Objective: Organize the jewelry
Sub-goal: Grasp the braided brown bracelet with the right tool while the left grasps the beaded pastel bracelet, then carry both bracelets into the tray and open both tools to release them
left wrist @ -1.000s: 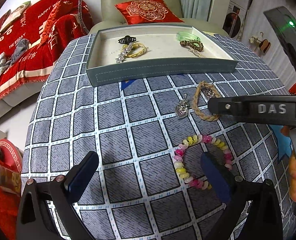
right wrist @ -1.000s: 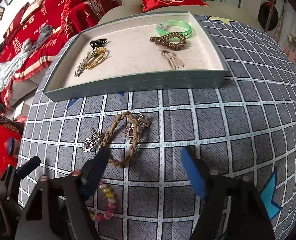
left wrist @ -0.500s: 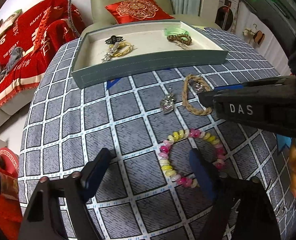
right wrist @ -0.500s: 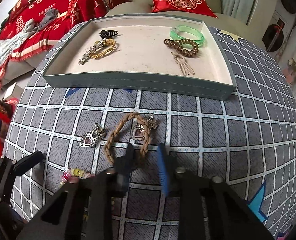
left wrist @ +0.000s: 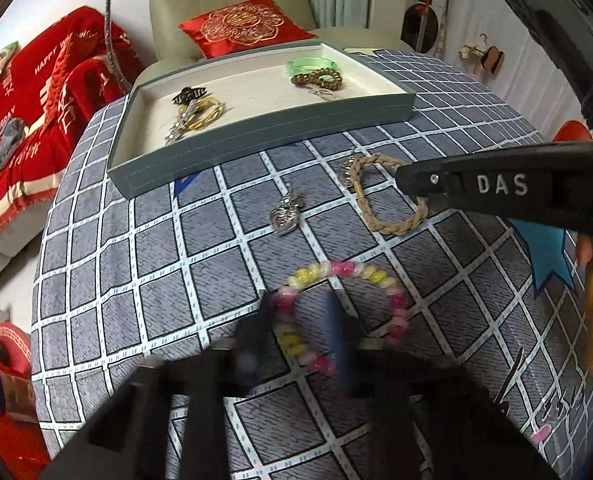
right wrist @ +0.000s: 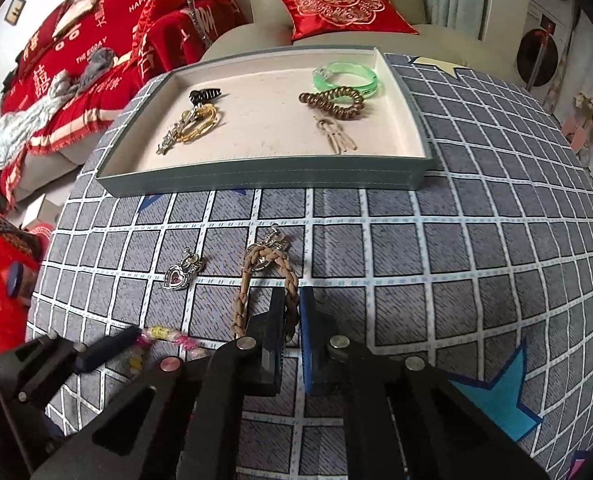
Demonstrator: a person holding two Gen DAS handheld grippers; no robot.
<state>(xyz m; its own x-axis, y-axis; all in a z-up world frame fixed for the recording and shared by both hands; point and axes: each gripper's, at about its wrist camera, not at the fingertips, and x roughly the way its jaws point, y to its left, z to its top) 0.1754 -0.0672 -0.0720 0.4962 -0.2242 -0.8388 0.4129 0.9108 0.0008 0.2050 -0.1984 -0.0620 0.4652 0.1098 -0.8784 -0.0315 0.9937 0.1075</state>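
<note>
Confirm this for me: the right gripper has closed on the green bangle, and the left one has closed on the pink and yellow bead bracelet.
Not quite. The right gripper has just closed on the braided tan bracelet lying on the checked cloth, as the right wrist view shows. The green bangle sits untouched in the tray. The left gripper has indeed closed on the pink and yellow bead bracelet.
</note>
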